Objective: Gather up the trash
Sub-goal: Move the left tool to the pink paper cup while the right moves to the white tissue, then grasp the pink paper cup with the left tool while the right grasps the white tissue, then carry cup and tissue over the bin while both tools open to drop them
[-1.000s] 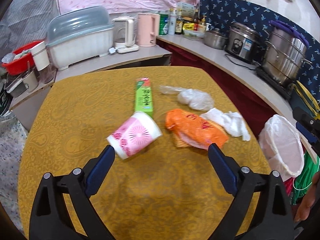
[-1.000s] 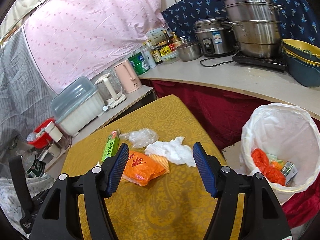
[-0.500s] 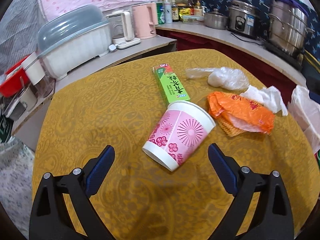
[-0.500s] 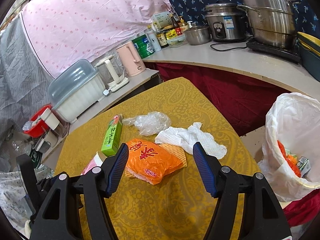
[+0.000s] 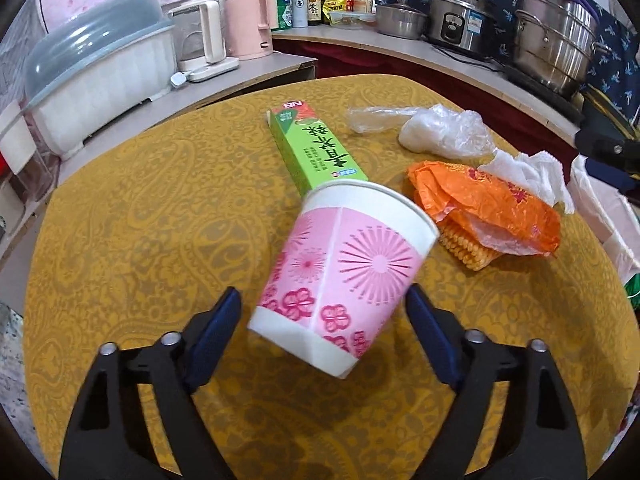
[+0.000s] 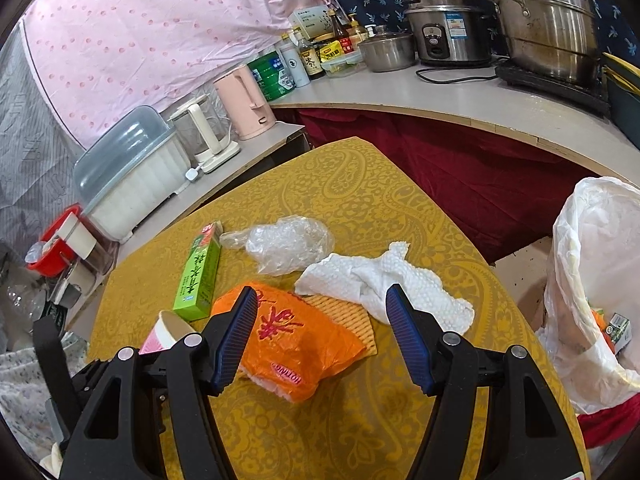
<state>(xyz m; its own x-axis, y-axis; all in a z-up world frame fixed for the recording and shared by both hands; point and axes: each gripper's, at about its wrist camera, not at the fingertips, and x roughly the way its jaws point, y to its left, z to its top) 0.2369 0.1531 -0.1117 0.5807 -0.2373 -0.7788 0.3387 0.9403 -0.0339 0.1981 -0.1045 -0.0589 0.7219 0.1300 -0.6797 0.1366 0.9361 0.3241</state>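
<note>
A pink-and-white paper cup (image 5: 344, 272) lies on its side on the yellow table (image 5: 140, 220). My left gripper (image 5: 320, 300) straddles its base with the jaws closing; the left pad stands clear of the cup. Behind the cup lie a green carton (image 5: 316, 148), a clear plastic bag (image 5: 440, 132), an orange plastic bag (image 5: 488, 208) and a white paper towel (image 5: 528, 174). My right gripper (image 6: 322, 312) hangs open over the orange plastic bag (image 6: 296, 344), with the paper towel (image 6: 372, 280) just beyond its right finger.
A bin lined with a white bag (image 6: 592, 272) stands off the table's right edge with trash inside. A counter behind holds kettles (image 5: 248, 20), a dish box (image 5: 100, 68), bottles and steel pots (image 5: 556, 44). A yellow ridged pad (image 5: 468, 248) sticks out under the orange bag.
Both grippers have come down and closer to the table. The left one now has the cup between its fingers and its jaws have narrowed. The right one has moved over the orange bag.
</note>
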